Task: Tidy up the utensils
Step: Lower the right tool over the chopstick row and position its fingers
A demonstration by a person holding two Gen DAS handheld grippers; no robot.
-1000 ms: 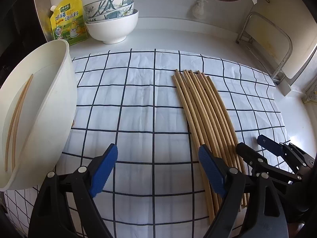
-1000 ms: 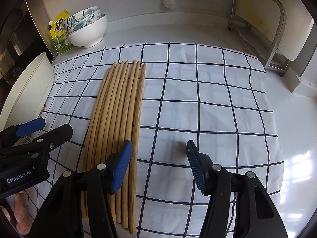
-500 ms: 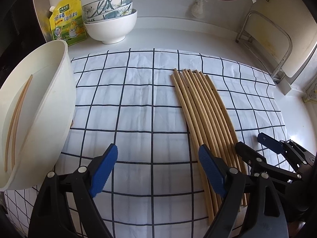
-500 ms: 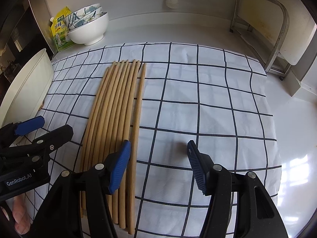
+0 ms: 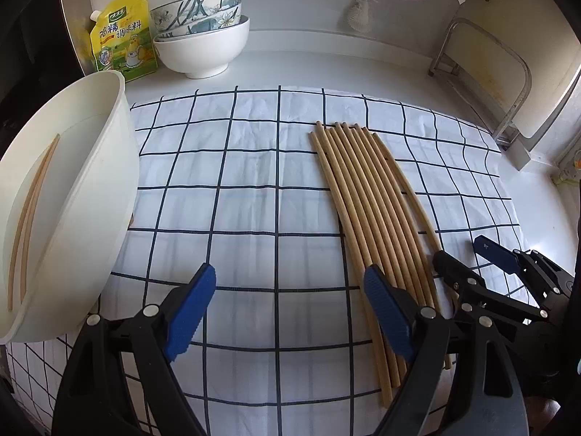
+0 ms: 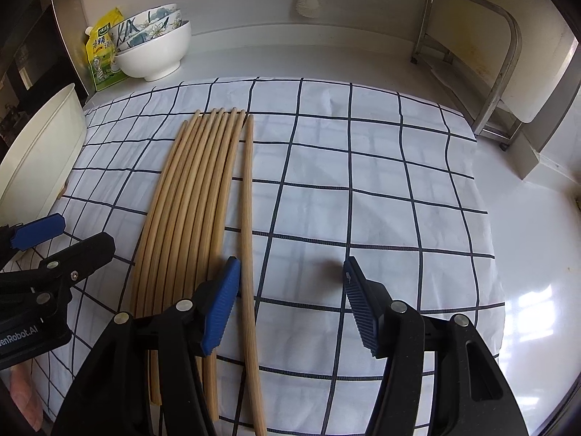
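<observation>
Several wooden chopsticks (image 5: 366, 196) lie side by side on a white checked cloth (image 5: 236, 189). In the right wrist view the bundle (image 6: 192, 196) lies left of one chopstick (image 6: 248, 218) that sits apart, just inside my right gripper's left finger. My right gripper (image 6: 290, 301) is open and empty over the cloth. My left gripper (image 5: 287, 309) is open and empty, left of the bundle. A white tub (image 5: 69, 200) at the left holds two chopsticks (image 5: 29, 218). The right gripper's fingers (image 5: 497, 258) show at the left wrist view's right edge.
Stacked bowls (image 5: 203, 40) and a yellow seasoning pouch (image 5: 123, 36) stand at the back left of the white counter. A metal rack (image 6: 483, 72) stands at the back right. The tub also shows in the right wrist view (image 6: 40, 152).
The rightmost chopstick has separated from the bundle, lying apart to its right. My right gripper has shifted slightly right and forward. My left gripper has barely moved.
</observation>
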